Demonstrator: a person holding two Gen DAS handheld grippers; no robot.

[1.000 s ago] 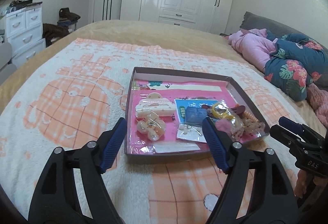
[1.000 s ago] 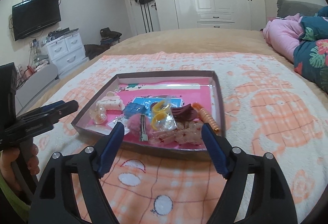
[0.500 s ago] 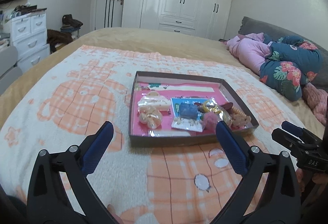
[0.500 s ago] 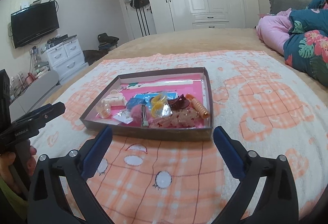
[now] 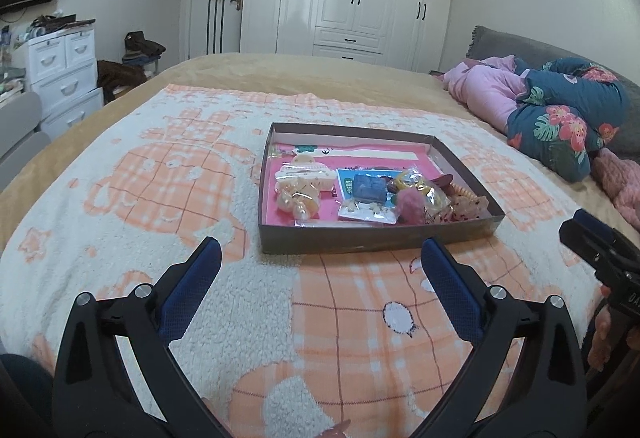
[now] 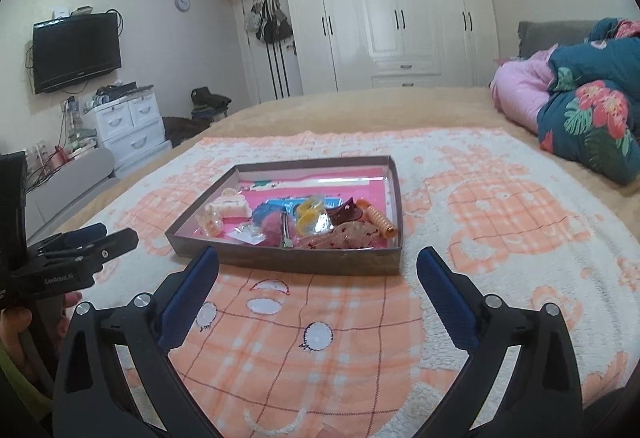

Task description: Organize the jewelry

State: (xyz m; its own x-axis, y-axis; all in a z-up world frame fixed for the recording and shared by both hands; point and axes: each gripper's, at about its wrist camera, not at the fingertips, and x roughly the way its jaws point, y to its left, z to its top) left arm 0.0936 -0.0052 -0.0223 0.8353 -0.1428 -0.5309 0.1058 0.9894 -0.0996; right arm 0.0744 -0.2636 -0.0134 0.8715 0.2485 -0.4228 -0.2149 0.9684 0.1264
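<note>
As I pull both grippers back from the tray, left gripper & right gripper hang wide open w/ nothing held; jewelry sits piled in tray on the blanket, so sorting looks unstarted or done.

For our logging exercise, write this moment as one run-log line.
left gripper: open, empty | right gripper: open, empty | tray: on blanket, holds hair clips and accessories | both short of tray
</note>
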